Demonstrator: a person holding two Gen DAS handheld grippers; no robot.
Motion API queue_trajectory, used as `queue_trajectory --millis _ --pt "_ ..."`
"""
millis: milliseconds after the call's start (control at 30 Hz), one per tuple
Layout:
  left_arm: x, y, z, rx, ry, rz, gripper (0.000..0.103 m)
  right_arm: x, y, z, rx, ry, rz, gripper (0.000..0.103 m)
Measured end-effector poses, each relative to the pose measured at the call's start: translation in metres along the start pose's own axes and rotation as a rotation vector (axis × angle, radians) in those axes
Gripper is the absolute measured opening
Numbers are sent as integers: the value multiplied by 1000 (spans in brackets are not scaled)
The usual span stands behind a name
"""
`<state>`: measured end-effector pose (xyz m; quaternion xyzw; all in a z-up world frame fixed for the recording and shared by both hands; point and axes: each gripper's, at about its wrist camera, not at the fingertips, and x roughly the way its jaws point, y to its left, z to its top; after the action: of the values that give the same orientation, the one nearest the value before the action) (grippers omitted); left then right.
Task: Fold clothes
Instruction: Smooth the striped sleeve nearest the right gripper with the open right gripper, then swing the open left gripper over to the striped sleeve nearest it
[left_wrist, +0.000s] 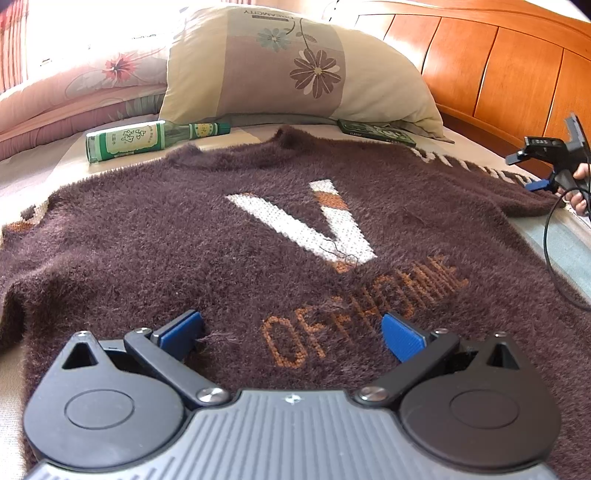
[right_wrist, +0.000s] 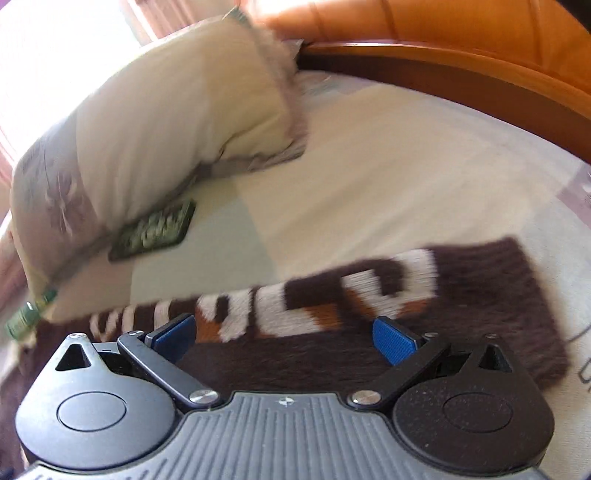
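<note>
Both grippers (left_wrist: 291, 332) (right_wrist: 284, 338) (jaws wide) over brown sweater (left_wrist: 184, 240)

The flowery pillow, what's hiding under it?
A dark green patterned case pokes out from under the pillow; its tucked-in end is covered. The green bottle lies beside the pillow.

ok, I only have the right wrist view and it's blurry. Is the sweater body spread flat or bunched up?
Observer: Spread flat on the bed. The sweater lies front up and shows a big white V.
Operator: Where's the left gripper?
Observer: The left gripper is open over the sweater's lower front, with nothing between its fingers.
Operator: What's the green thing at my left edge?
Observer: A green bottle, lying on its side beside the pillow.
</note>
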<state>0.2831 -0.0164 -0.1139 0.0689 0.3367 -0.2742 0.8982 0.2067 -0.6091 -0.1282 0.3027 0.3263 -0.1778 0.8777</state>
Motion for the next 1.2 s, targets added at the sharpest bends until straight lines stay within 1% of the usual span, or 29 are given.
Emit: queue_trajectory --millis 67,133,167,233,300,400,467,533,600,633,700,800,900,967,1100,1133,1200 --pt "0 0 0 0 0 1 102 -10 -5 1 24 -27 -72 103" --pt "-1 -1 0 1 0 1 102 -23 2 1 7 -44 -177 103" --pt "-1 -1 0 2 1 2 102 -30 9 -1 -7 -41 -181 103" --pt "-4 -2 2 7 5 9 102 -46 33 -9 -48 -23 -129 103" --pt "-8 -3 4 10 3 19 102 -59 63 -20 -120 1 -75 103" --pt "-17 3 7 -18 -13 16 102 -78 125 -52 -250 53 36 103" --pt "-21 11 10 -67 0 11 102 -82 168 -76 -332 97 90 103" --pt "-21 20 10 -119 42 0 102 -83 207 -104 -402 129 139 103" --pt "-21 25 8 -137 74 -12 102 -84 241 -134 -455 168 200 103" --pt "-24 25 5 -131 74 -16 102 -85 256 -150 -478 194 229 103" --pt "-31 24 0 -112 89 -32 102 -83 279 -182 -525 244 252 103" --pt "-41 24 -7 -84 105 -54 102 -77 300 -226 -610 321 220 103" --pt "-52 28 -10 -96 92 -67 102 -76 302 -250 -603 342 181 103" --pt "-62 34 -9 -106 55 -66 102 -77 304 -263 -616 315 139 103" --pt "-77 60 -4 -173 -14 -57 102 -82 311 -288 -669 254 25 103" --pt "-79 68 -3 -186 -29 -42 102 -83 312 -291 -666 246 0 103" --pt "-81 86 0 -230 -36 14 102 -87 312 -293 -640 242 -39 103"
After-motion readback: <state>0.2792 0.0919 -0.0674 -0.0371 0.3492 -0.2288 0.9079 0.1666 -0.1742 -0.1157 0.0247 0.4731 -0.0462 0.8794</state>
